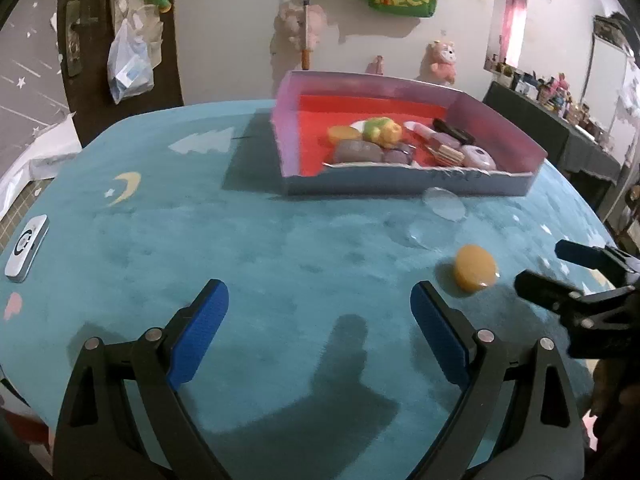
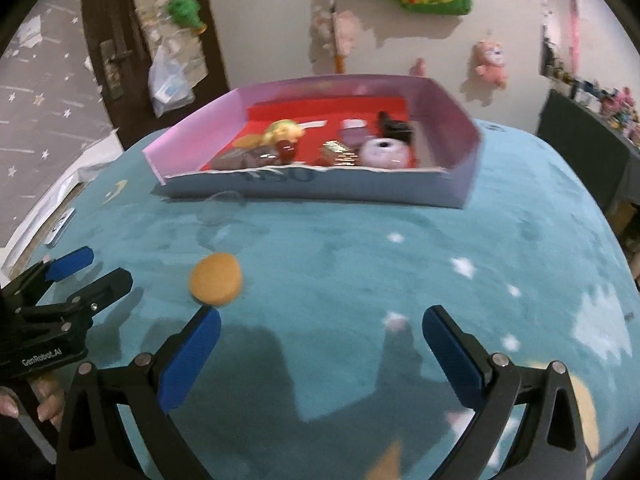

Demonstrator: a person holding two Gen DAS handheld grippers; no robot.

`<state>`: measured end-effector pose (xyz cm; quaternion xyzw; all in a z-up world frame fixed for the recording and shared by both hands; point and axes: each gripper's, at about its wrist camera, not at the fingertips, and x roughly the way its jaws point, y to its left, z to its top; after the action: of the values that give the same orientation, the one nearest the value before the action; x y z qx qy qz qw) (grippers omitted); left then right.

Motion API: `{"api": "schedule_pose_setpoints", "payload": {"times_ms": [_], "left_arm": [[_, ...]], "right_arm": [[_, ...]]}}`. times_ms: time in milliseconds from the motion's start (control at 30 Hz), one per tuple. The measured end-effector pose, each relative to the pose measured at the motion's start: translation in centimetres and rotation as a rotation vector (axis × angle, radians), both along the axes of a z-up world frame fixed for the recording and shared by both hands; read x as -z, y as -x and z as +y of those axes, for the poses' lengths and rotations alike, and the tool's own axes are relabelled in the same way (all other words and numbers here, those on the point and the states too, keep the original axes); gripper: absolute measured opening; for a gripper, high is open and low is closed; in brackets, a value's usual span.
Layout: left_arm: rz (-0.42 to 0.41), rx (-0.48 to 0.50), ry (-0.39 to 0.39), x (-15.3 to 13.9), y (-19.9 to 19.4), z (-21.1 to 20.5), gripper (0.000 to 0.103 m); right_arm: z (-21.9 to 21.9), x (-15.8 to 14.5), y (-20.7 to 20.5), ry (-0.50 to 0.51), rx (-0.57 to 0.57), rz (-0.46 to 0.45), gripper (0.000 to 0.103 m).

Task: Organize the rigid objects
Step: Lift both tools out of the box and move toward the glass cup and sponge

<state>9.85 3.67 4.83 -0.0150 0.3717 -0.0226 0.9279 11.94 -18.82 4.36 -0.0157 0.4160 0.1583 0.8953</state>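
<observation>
Both grippers stand wide apart at the jaws, nothing between the pads. Left gripper (image 1: 320,332) hovers over bare blue cloth (image 1: 260,240); right gripper (image 2: 322,354) likewise, pitched down at the table.

One loose item left on the cloth: an orange puck-shaped piece (image 1: 475,267), rigid-looking. In the left wrist view it sits at about 2 o'clock from the left gripper, just past the right-hand pad. In the right wrist view the same piece (image 2: 216,278) lies at roughly 11 o'clock, just beyond the left-hand pad tip, apart from it as far as can be told. So it sits between the two tools, nearer the right one's reach.

Collection box (image 1: 412,190), pink walls and red floor, sits at 12–1 o'clock from the left gripper, well beyond the puck. It already holds a cluster of small items bunched toward the near wall, which reads as sorted stock; far half of the floor is free.

Two clear discs, probably lids (image 1: 444,204), lie on the cloth just in front of the box wall; hard to read through the blur.

Judgement: wide jaws suit a pre-grasp on the puck. Right gripper is better placed; needs a small shift toward 11 o'clock to straddle it. A white device (image 1: 26,248) at 9 o'clock looks unrelated.
</observation>
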Motion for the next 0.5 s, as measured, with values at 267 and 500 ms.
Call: {"api": "schedule_pose_setpoints", "payload": {"times_ms": [267, 500], "left_arm": [[0.001, -0.008, -0.005, -0.7, -1.3, 1.4, 0.093], [0.016, 0.031, -0.005, -1.0, -2.8, 0.1, 0.093]], "right_arm": [[4.4, 1.7, -2.5, 0.089, -0.074, 0.077, 0.103], [2.4, 1.6, -3.6, 0.093, -0.026, 0.075, 0.103]]}}
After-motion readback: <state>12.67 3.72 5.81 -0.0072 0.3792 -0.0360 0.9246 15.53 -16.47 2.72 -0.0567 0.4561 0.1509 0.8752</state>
